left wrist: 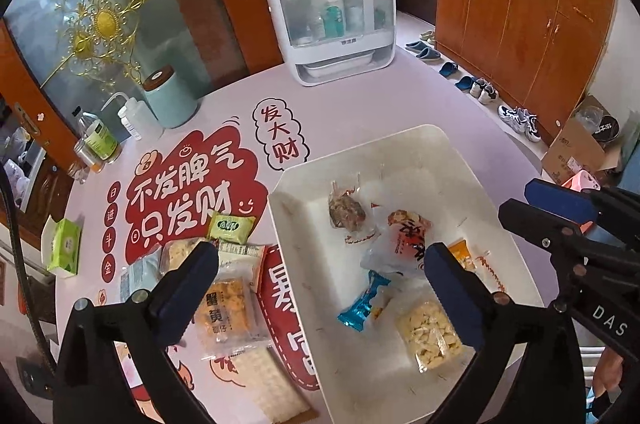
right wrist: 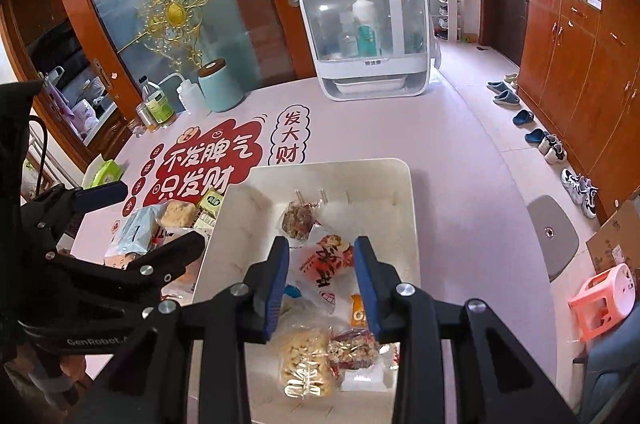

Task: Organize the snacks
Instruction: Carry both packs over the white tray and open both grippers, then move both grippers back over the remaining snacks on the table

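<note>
Roughly six snack packets (left wrist: 428,334) fill one white bin (left wrist: 416,139).

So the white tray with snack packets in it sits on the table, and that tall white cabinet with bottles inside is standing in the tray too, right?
Not quite. The white tray does sit on the table with snack packets in it, but the white cabinet with bottles is not in the tray. It stands on the table well behind the tray, apart from it. The right wrist view shows the bare tabletop between them.

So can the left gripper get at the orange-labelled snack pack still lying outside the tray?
Probably yes: the left gripper is open, empty, and the snack pack lies uncovered on the table just below its left finger, outside the white tray.
</note>
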`<state>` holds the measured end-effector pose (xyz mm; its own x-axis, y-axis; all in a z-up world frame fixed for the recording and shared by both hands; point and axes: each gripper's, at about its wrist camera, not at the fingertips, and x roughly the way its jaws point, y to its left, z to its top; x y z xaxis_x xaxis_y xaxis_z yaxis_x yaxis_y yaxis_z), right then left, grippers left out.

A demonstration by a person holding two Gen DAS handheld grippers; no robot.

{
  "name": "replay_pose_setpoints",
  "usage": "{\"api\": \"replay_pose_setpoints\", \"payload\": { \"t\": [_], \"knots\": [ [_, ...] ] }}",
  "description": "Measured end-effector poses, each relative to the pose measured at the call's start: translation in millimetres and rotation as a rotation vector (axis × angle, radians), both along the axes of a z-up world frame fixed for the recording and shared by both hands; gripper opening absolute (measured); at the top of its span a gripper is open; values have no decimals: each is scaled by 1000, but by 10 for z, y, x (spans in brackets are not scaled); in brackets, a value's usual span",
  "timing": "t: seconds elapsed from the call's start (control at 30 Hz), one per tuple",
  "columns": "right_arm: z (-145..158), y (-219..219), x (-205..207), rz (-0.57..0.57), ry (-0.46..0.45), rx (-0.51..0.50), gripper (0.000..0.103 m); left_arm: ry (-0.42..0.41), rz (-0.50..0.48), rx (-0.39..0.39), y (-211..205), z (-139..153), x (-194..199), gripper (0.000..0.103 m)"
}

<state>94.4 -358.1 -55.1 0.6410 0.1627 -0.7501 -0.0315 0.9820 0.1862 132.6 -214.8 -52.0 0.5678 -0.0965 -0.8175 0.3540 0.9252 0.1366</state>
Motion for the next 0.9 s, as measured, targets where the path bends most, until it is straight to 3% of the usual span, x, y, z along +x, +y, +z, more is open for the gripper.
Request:
{"api": "replay_pose_setpoints", "payload": {
  "t": [0.6,0.9],
  "knots": [
    [-191,244,-323,17,55,17,34,24,7,18,395,-30,-528,102],
    [-363,555,-321,40,124,31,35,41,84,55,1115,-119,-630,102]
  ]
}}
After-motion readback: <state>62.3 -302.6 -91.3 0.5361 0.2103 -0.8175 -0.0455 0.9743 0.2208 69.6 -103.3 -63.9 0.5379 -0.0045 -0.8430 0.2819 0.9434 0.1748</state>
